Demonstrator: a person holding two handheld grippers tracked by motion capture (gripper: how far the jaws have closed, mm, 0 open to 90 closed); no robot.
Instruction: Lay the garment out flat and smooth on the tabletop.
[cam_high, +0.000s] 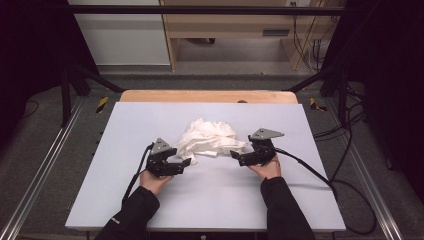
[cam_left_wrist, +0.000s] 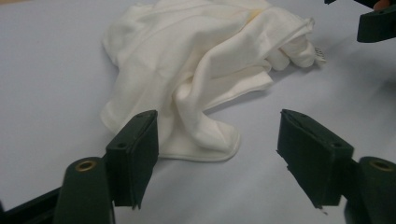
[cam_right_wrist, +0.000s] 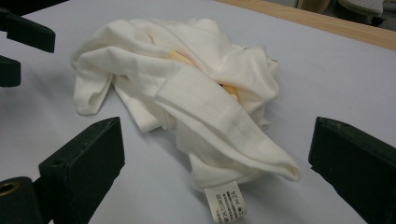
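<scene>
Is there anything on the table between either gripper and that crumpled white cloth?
Nothing visible. The left gripper and right gripper sit on either side of the white cloth, jaws open, with bare table between them and it.

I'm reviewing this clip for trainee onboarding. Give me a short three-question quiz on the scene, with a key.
1. True or false: the garment lies crumpled on the mat.
2. Which hand-held gripper has the care label nearest its jaws? A) left B) right
3. Fill in: both grippers stand ____, with no cloth pinched between the pads.

Key:
1. True.
2. B. In the right gripper view the label lies between its jaws.
3. Open. In the left gripper view a hem lies just ahead of the jaws, untouched.
</scene>
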